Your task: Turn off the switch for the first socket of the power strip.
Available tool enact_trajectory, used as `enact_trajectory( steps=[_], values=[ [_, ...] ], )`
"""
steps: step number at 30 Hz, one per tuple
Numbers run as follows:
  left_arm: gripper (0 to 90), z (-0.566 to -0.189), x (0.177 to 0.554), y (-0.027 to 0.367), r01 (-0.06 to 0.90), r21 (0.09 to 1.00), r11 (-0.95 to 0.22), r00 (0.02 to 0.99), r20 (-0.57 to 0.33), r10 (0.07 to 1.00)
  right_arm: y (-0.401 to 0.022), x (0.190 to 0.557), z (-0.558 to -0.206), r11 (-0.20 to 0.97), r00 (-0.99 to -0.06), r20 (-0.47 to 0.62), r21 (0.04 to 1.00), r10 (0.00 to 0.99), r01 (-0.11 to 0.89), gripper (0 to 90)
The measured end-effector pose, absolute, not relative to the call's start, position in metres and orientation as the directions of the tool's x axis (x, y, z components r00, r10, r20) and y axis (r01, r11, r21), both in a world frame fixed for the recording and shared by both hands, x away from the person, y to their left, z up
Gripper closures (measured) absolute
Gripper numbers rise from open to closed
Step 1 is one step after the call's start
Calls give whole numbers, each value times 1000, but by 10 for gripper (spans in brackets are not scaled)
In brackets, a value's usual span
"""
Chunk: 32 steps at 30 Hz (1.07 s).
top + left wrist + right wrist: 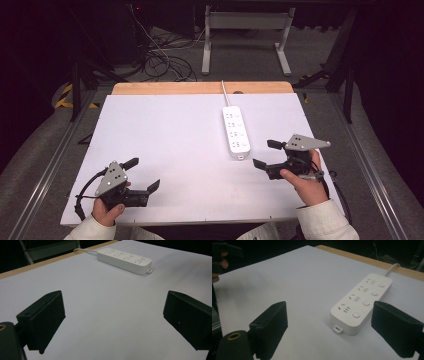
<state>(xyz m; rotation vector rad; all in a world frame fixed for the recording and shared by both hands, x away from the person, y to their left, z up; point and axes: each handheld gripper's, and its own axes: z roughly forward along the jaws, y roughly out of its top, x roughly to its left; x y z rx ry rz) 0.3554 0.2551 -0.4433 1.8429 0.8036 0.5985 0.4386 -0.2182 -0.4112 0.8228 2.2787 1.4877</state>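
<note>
— Where does the high view sit?
— Above the near edge, looking forward and down on the whole table.
— And the tool views?
— Low and close, both facing the power strip all views share.

White power strip, black claws

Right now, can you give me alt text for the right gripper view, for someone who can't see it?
A white power strip with four sockets and four round buttons lies on a white table, its near end between the right gripper's two open black fingers, which touch nothing. Its cord runs off toward the table's wooden far edge.
</note>
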Motion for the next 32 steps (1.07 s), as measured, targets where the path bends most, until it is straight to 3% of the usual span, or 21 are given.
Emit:
enact_trajectory(
  steps=[17,25,32],
  values=[
    [40,-449,358,256,262,922,-284,668,39,743,-235,415,-468,300,-782,131,875,610,381,123],
    [44,-453,359,258,290,917,-272,666,11,746,-235,409,-491,322,-744,196,810,639,490,126],
    [42,-455,362,261,310,918,-248,656,-18,754,-233,411,-493,355,-737,124,815,665,458,126]
  ],
)
